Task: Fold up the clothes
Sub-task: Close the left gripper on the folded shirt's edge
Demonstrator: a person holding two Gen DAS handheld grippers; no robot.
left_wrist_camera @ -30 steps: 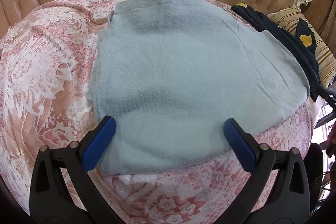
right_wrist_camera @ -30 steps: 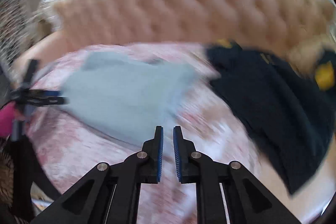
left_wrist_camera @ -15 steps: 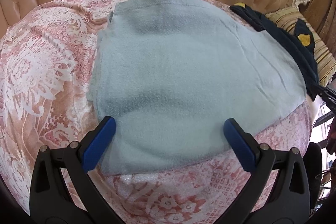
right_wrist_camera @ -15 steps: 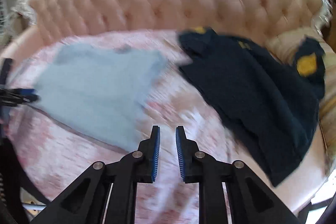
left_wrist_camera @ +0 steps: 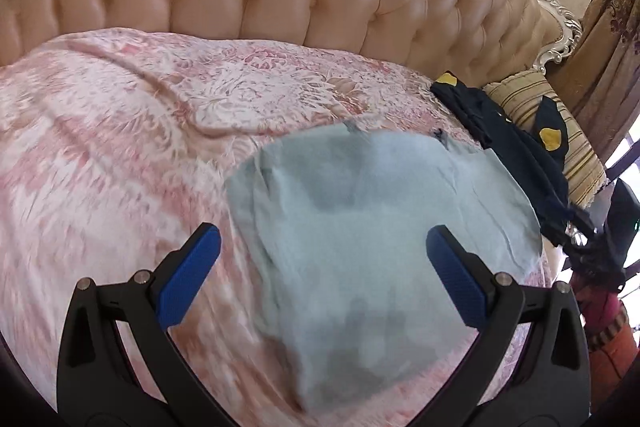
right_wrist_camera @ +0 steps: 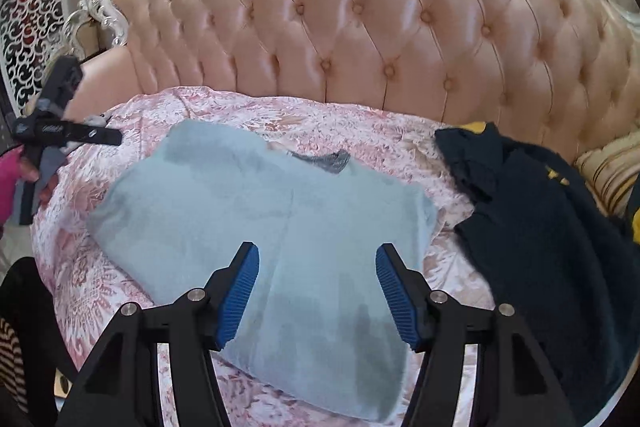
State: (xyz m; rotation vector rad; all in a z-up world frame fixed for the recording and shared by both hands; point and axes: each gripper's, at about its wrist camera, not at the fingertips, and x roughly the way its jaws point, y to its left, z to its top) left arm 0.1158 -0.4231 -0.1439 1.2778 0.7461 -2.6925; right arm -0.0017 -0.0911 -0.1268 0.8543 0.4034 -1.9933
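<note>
A pale blue folded knit top (right_wrist_camera: 256,227) lies mid-bed on the pink floral bedspread (left_wrist_camera: 120,147), both claws released above it, the right claw (right_wrist_camera: 318,291) opening; next likely the rumpled navy shirt (right_wrist_camera: 552,247) far right.

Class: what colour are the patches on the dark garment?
Yellow patches on the navy garment; clearest in left wrist view.

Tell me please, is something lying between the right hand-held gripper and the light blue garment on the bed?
Nothing visible does. The right hand-held gripper, jaws opening and empty, hangs directly over the light blue garment. The dark navy garment lies apart, to the side.
</note>
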